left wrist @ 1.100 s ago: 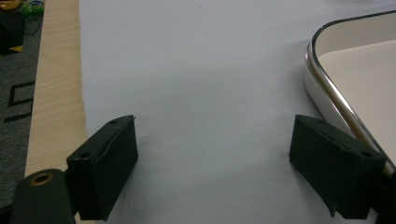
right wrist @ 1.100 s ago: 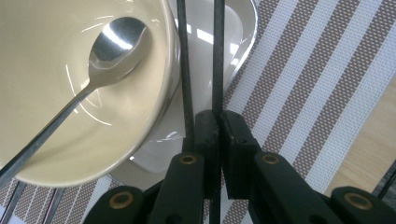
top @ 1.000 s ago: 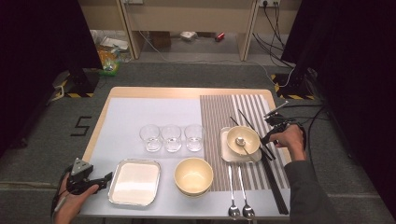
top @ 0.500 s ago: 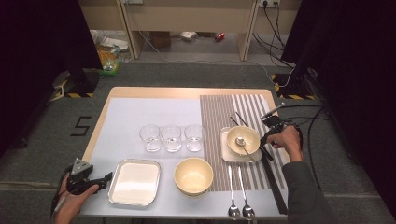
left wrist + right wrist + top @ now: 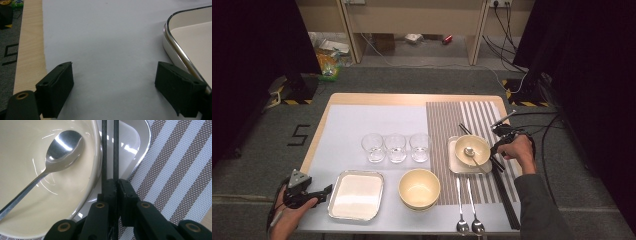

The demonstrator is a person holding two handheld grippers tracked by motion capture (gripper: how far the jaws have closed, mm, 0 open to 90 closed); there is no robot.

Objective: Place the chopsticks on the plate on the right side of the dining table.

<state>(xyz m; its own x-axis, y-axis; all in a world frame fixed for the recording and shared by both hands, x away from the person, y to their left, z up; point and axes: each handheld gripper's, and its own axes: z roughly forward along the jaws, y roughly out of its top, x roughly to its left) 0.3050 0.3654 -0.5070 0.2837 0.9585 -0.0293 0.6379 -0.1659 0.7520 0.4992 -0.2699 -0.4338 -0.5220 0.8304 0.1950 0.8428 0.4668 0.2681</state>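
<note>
right claw: it is pinched tight on a pair of black chopsticks. The two thin sticks run side by side up from between the jaws.
chopsticks: they pass just beside the rim of the cream bowl and over the small steel tray under it. In the high view they lie slanted along the right side of the bowl.
how to do it well: keep the squeeze steady so the sticks stay together. Lift them a bit before moving, so they do not knock the bowl or tip the spoon that lies in it. Set them down flat on the striped mat, both tips the same way.
what could slip: the sticks are thin and smooth, so one may slide out or cross over the other.
left claw: its jaws stand wide apart with nothing between them. It hangs low over the pale desk, right beside the big steel tray.
rest of the desk: three glasses, a second cream bowl and two spoons sit well apart from both claws.
hard to see: the far tips of the chopsticks are cut off at the top of the right gripper view. Whether the sticks touch the bowl rim is maybe yes, but it is too close to tell.
</note>
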